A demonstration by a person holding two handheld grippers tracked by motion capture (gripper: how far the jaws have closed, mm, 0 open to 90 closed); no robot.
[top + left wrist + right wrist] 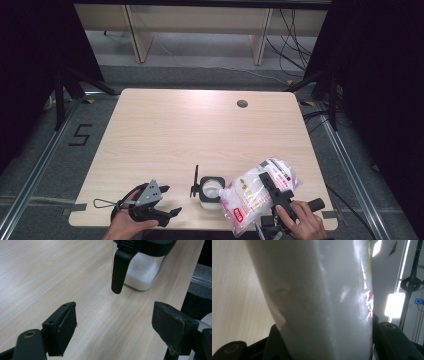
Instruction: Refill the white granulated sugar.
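My right tongs clench the white bag, tilted just beside the jar; my left tongs rest released on the bench, jar ahead, seemingly untouched.

Lighting, high view: your table sits evenly lit from above, pale wood bright at the far edge, with black surroundings at both sides. Shadows: short and soft under the jar.
Left gripper view: you get sharp wood grain in mid-frame; the near black pads are slightly soft.
Right gripper view: the bag is too close, blurred and grey, with white glare streaks on its right flank. Ceiling lamps burn out to white at your right edge.
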